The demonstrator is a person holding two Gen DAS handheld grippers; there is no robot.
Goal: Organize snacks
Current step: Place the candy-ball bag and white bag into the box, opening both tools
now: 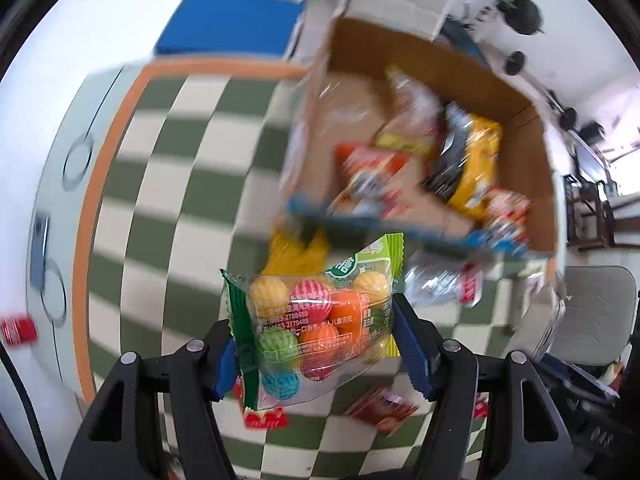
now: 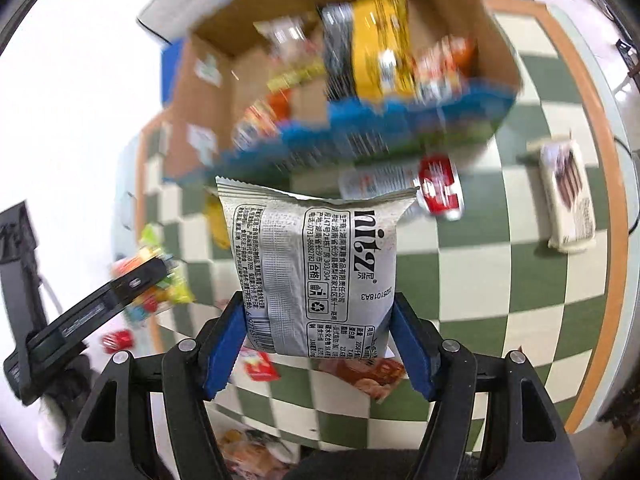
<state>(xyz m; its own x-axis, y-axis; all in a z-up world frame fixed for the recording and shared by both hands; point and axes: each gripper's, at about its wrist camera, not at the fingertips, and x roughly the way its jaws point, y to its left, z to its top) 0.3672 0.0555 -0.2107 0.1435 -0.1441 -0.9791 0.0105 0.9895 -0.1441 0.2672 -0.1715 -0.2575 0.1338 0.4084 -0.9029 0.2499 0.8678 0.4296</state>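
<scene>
You held one packet in each gripper, both clear of the table, so the step in hand read as the carry from pick-up to the box. Your left gripper point(image 1: 316, 344) was clamped by its blue pads on a clear plastic bag of coloured ball-shaped candies with green edging point(image 1: 316, 320), the bag standing up between the fingers. Your right gripper point(image 2: 318, 344) was clamped on a grey-and-white foil snack packet with black print point(image 2: 316, 264), gripped low on its sides, top seal upward. The open brown cardboard box with blue lower trim point(image 1: 532, 184) sat ahead of both grippers on the green-and-cream checked tablecloth point(image 1: 168, 184), already holding several packets, among them a yellow bag point(image 1: 476, 168). Loose items lay on the cloth: a flat cream wrapped bar with a brown picture point(image 2: 570, 204), well apart to one side, a red-and-white packet point(image 2: 438, 190) just in front of the box, and a small red packet point(image 2: 260, 364) near the gripper. Judgement: the next move called for carrying each packet over the box rim and releasing above free floor, one gripper at a time, so the two would not crowd the opening.
</scene>
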